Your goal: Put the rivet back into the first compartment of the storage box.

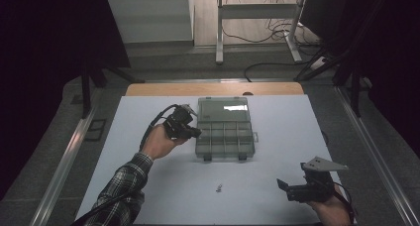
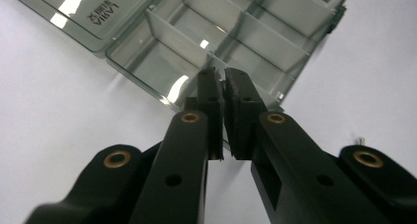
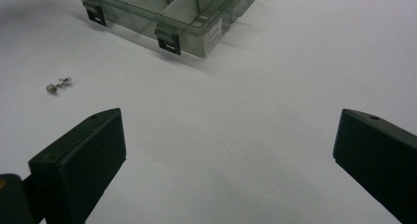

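A clear smoke-grey compartment box [image 1: 225,137] lies open in the middle of the white table sheet [image 1: 277,122], its lid [image 1: 223,108] folded flat behind it. My left gripper [image 1: 198,133] hovers at the box's left edge with its jaws pressed together. In the left gripper view the left gripper's tips [image 2: 225,81] point at the box's dividers [image 2: 221,32], and a pale speck between them is too small to identify. My right gripper [image 1: 289,189] stands wide open near the front right, with bare sheet between its jaws [image 3: 228,150]. A tiny metal part [image 1: 218,188] [image 3: 58,84] lies loose in front of the box [image 3: 167,13].
A wooden table edge [image 1: 213,88] shows beyond the sheet. Behind it stand a metal frame [image 1: 257,18] and floor cables [image 1: 277,35]. Two black latches [image 3: 167,42] hang on the box's near wall. Dark curtains close off both sides.
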